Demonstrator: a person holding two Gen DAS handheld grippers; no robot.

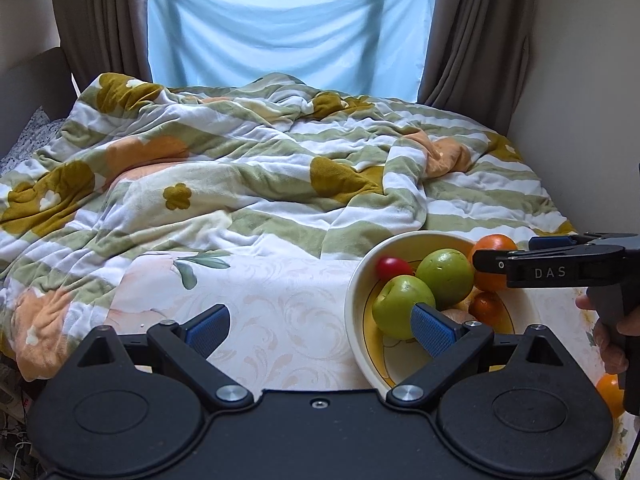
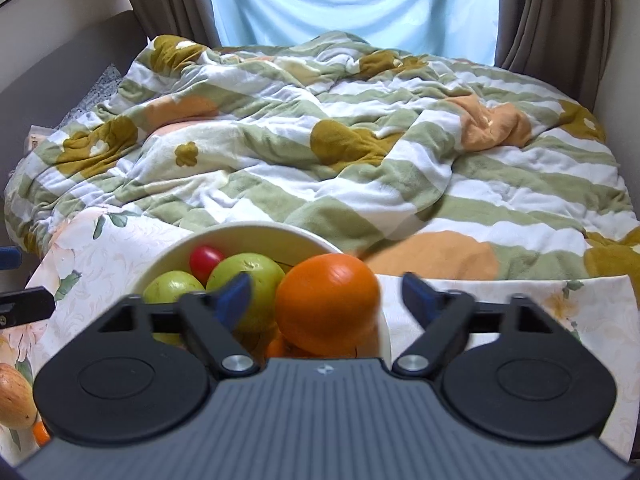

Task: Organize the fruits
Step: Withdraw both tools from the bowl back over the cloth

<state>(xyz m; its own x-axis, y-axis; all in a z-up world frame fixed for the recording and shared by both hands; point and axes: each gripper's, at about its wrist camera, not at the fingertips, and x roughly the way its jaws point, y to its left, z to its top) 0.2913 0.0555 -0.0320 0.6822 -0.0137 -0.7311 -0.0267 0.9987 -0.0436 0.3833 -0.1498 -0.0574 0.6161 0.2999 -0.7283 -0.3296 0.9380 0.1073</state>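
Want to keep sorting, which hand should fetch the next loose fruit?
Probably left: the left gripper is open and empty beside the bowl, while the right gripper is open around the orange.

Bowl point(image 1: 356, 280): cream outside, yellow inside w/ dark ring near the base. In it: two green apples point(image 1: 400, 306), small red fruit point(image 1: 392, 267), orange point(image 2: 326, 300) bright orange w/ glossy highlight. Cloth point(image 1: 280, 312) under the bowl: off-white, faint beige scrollwork, peach flowers & green leaves at the edges. Blanket point(image 1: 240, 168): sage-green & white stripes, mustard & peach flower blobs. Curtains point(image 1: 100, 20) grey-brown; sheet over window point(image 1: 288, 20) pale blue. Left tongs point(image 1: 320, 326) & right tongs point(image 2: 326, 294): black frames, blue pads.
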